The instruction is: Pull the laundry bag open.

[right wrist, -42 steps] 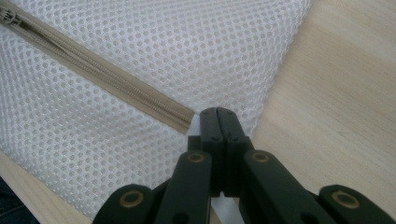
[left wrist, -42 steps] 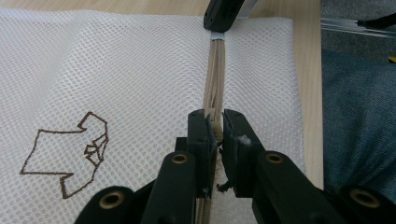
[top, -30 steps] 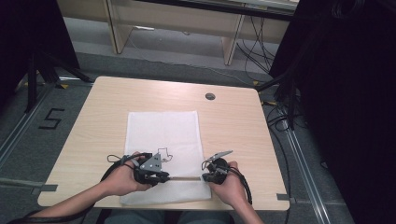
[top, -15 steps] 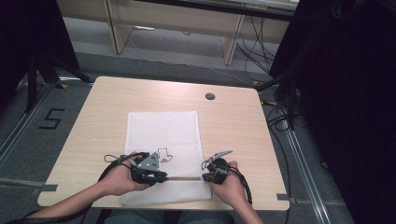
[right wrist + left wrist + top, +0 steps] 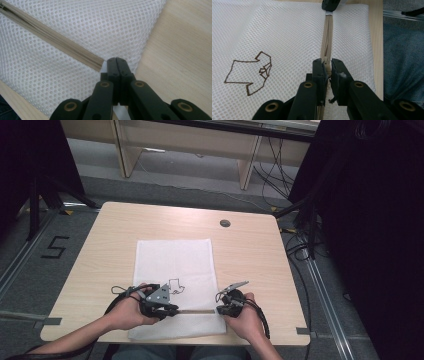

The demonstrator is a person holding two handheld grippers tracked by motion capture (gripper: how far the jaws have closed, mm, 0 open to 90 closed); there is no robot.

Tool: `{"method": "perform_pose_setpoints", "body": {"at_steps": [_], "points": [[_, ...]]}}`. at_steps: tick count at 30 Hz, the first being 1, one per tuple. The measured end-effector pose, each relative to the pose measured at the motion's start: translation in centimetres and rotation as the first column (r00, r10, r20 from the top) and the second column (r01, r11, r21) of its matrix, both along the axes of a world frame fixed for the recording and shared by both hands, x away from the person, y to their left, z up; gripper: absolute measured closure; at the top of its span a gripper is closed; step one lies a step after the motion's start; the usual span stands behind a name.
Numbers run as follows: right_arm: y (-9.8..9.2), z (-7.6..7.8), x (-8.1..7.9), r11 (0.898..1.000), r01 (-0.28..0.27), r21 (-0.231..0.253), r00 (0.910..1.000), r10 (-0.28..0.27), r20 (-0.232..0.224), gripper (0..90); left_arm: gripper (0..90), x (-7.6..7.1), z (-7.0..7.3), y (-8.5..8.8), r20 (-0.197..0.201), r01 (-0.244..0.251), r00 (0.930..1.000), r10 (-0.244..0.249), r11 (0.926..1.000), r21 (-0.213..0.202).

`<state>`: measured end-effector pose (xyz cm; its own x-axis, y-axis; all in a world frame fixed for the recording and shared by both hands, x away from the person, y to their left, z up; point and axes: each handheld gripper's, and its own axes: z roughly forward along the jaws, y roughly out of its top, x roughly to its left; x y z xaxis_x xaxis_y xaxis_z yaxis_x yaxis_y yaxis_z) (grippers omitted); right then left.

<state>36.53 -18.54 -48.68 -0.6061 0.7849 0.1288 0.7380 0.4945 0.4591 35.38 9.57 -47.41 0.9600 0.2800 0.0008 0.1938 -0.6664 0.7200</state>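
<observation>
Zipper (image 5: 196,311) long axis crosswise on mesh bag (image 5: 175,265), between both grippers.

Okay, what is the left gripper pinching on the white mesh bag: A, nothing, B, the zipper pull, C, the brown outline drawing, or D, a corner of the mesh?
B: in the left gripper view, the left gripper has its jaws closed on the zipper pull of the beige zipper on the mesh bag.

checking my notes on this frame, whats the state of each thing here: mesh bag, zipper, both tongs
mesh bag: lying flat on the table
zipper: teeth closed along the stretch in view
zipper pull: pinched between the left tongs
right tongs: shut on the bag's edge at the zipper's end
</observation>
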Motion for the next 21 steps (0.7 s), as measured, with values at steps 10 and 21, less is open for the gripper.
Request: {"method": "perform_pose_setpoints", "body": {"at_steps": [10,21], "points": [[-0.19,-0.09,0.18,1.000,-0.015,0.001,0.9997,0.015,0.018,90.0,81.5,-0.06,0.16,0.54,0.009,-0.005,0.9999,0.005,1.0000,0.008],[-0.18,-0.10,0.16,1.000,-0.014,-0.001,0.9997,0.014,0.020,90.0,81.5,-0.12,0.17,0.95,0.011,-0.003,0.9999,0.003,1.0000,0.006]]}}
